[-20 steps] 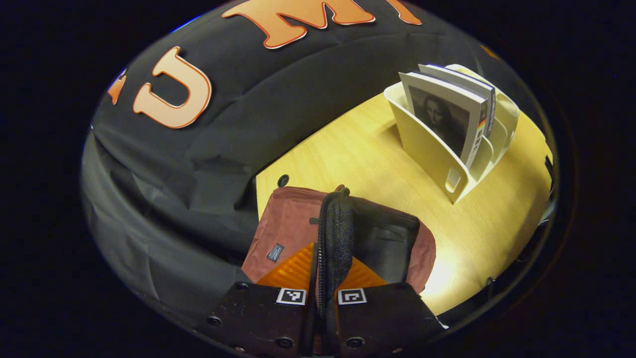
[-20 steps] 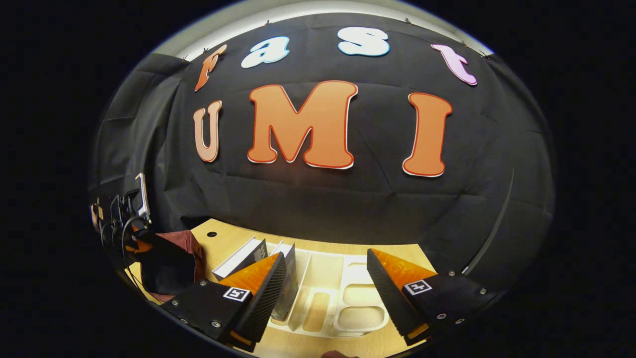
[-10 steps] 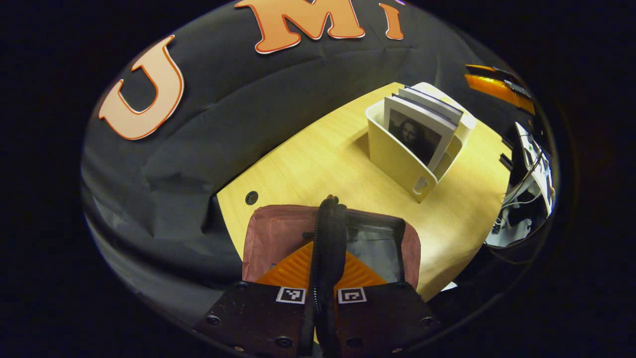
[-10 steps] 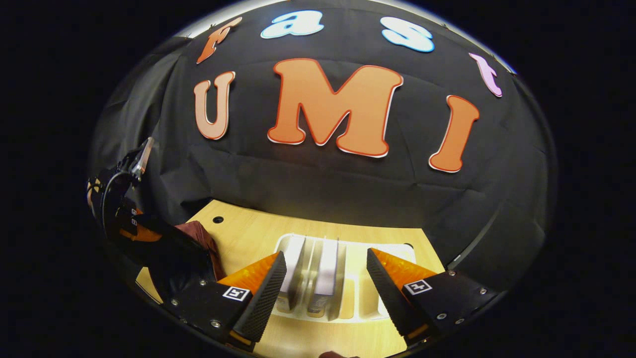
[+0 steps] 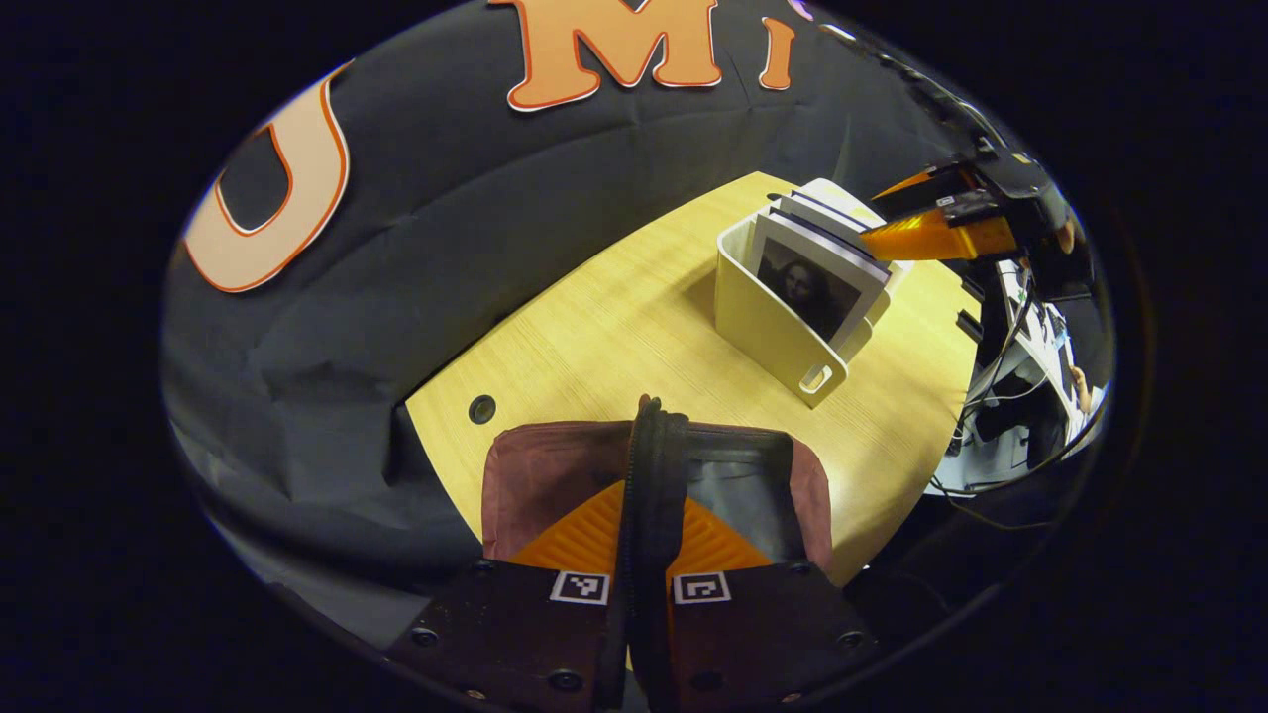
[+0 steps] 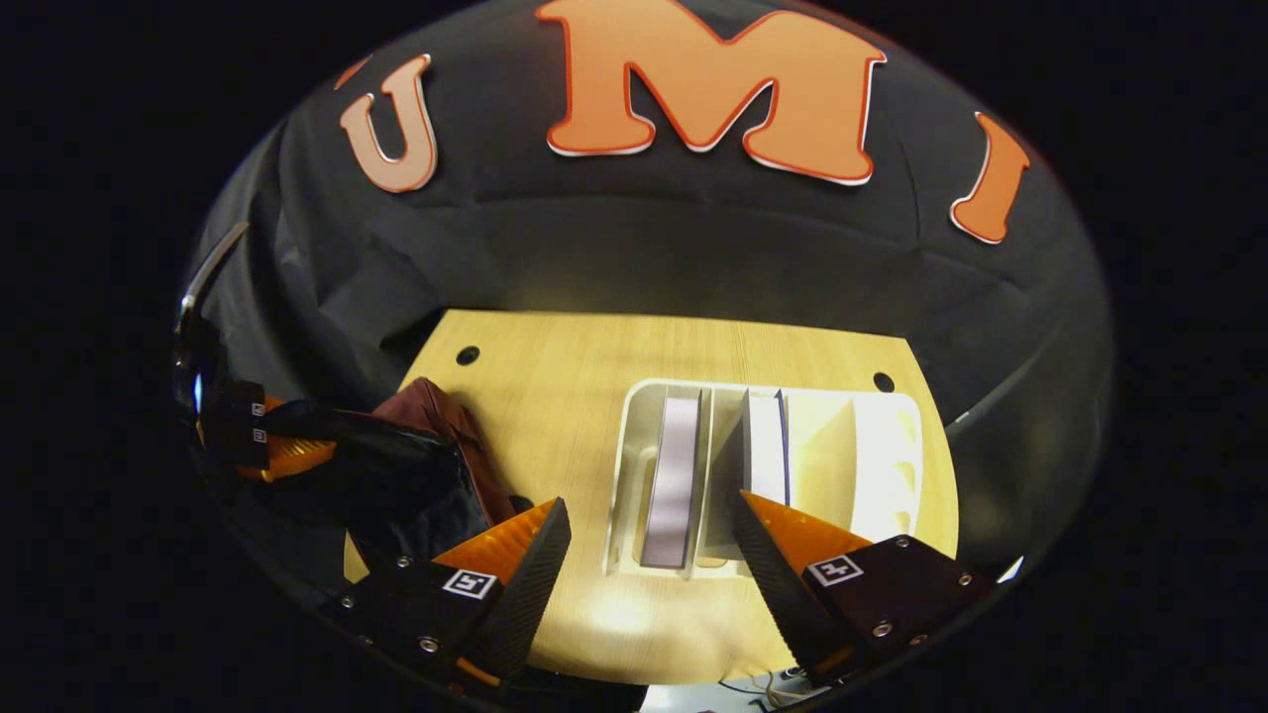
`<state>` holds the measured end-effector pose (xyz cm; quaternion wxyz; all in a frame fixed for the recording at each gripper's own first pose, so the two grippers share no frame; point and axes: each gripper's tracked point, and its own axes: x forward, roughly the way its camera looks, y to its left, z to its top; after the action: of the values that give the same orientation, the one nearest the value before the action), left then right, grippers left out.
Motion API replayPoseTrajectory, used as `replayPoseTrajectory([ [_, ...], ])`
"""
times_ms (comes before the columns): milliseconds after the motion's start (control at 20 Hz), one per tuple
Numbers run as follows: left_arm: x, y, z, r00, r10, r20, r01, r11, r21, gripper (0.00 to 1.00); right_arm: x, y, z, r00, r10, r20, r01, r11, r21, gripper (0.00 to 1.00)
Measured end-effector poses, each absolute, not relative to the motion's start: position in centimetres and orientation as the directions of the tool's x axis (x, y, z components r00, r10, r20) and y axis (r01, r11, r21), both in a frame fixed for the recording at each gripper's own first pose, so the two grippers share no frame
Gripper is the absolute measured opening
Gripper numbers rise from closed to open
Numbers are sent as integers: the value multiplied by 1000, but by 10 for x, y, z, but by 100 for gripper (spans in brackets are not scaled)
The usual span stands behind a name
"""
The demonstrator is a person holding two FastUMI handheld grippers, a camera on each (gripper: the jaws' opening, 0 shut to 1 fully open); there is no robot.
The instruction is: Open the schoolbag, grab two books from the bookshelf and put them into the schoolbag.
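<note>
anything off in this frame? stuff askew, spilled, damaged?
Nothing stands out. Two books stand upright in the white bookshelf on the table. The left gripper holds the schoolbag open by its black strap; the right gripper hovers open above the books.

Your left gripper [image 5: 651, 555] is clamped on the black webbing strap [image 5: 654, 465] of the maroon fabric schoolbag [image 5: 555, 470], which sits at the near edge of the pale wooden table [image 5: 614, 327]. Beyond it to the right stands the cream plastic bookshelf [image 5: 773, 332], two thin paperback books [image 5: 807, 282] upright in its slots. Your right gripper [image 6: 649, 555] hangs spread above the first book [image 6: 674, 475]; the second book [image 6: 765, 446] stands one slot right of it, and the schoolbag lies left of the shelf.
</note>
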<state>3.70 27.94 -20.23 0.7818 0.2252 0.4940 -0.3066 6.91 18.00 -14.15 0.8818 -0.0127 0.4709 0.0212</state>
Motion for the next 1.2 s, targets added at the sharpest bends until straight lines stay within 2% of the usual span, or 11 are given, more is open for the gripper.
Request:
replayPoseTrajectory([
  [200,39,279,-200,299,-251,-921,708,706,38,10,86,184,-182,419,28,-908,-32,999,16,97],
  [350,43,281,-196,304,-227,-925,713,698,63,10,97,176,-207,335,-9,-942,-27,999,-19,89],
  [400,43,280,-195,304,-223,-926,715,696,67,10,97,176,-215,302,-8,-953,-14,1000,-13,98],
  [450,43,279,-194,302,-221,-927,715,696,67,10,97,178,-222,272,-7,-962,-2,1000,-8,82],
  [600,42,275,-197,292,-222,-930,710,702,56,9,102,171,-236,217,-41,-975,13,999,-40,68],
  [650,42,275,-199,290,-221,-931,707,706,53,10,101,169,-244,196,-54,-979,19,999,-51,52],
  [700,43,274,-201,286,-221,-932,704,709,48,10,99,169,-247,178,-61,-982,31,998,-56,56],
  [900,43,274,-205,277,-221,-935,698,715,38,10,100,169,-232,161,-45,-986,105,994,-28,37],
  [950,43,274,-206,276,-222,-935,699,714,37,10,99,166,-225,172,-40,-984,116,993,-20,29],
  [1000,43,274,-206,276,-224,-935,700,713,35,10,99,164,-216,182,-31,-983,126,992,-8,36],
  [1200,45,275,-210,264,-226,-937,700,713,25,10,90,155,-169,226,-1,-974,154,987,35,36],
])
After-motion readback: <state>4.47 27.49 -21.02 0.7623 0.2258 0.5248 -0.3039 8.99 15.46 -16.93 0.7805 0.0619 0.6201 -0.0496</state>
